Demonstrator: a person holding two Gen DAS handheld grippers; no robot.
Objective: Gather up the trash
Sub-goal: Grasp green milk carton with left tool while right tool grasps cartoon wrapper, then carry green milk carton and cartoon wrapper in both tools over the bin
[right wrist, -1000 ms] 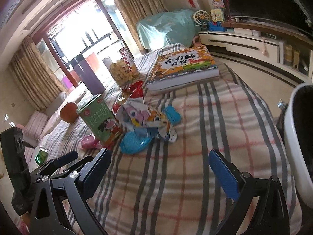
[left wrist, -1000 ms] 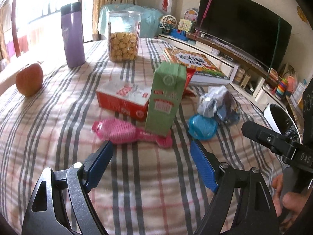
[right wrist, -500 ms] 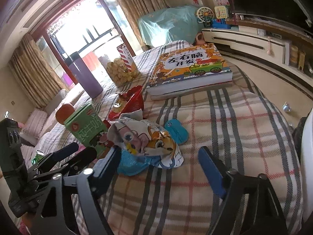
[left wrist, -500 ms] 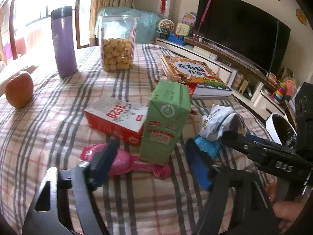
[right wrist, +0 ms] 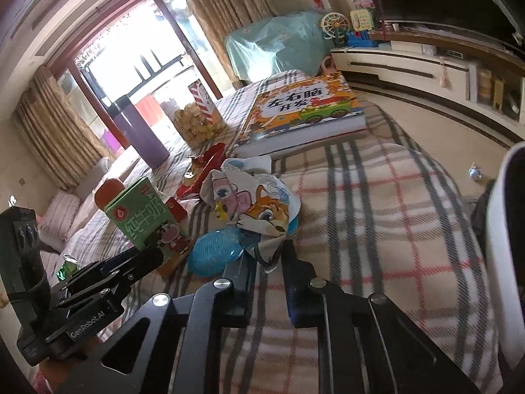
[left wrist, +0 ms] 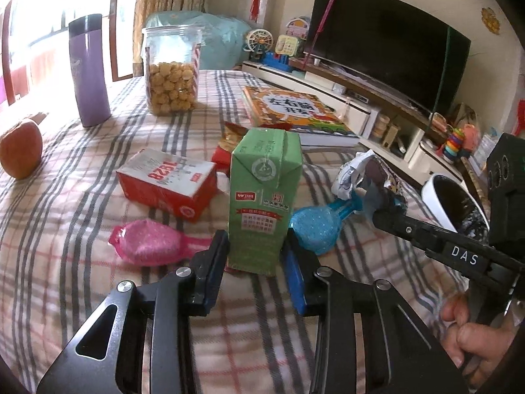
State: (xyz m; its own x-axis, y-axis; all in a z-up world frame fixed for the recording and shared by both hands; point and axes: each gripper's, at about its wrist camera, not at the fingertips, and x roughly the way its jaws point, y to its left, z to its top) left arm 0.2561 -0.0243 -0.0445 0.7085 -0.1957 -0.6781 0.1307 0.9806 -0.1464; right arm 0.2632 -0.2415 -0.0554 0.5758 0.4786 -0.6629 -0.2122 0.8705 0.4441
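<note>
A green milk carton [left wrist: 264, 197] stands upright on the plaid tablecloth; it also shows in the right wrist view [right wrist: 144, 218]. My left gripper [left wrist: 256, 249] is shut on its lower part, one blue pad on each side. A crumpled cartoon wrapper [right wrist: 252, 202] lies near the table's right side, also in the left wrist view [left wrist: 357, 174]. My right gripper [right wrist: 267, 259] is shut on its near edge. A pink wrapper [left wrist: 147, 243], a blue wrapper [left wrist: 315, 226] and a red box [left wrist: 167, 185] lie around the carton.
A cookie jar [left wrist: 172, 72], a purple flask [left wrist: 88, 72], an apple [left wrist: 21, 149] and a picture book [left wrist: 295, 111] sit farther back. A red snack bag [right wrist: 205, 167] lies by the book. A white bin [left wrist: 452, 200] stands off the table's right edge.
Both grippers moved forward and closed. The left one closed on the green carton; the right one closed on the cartoon wrapper.
</note>
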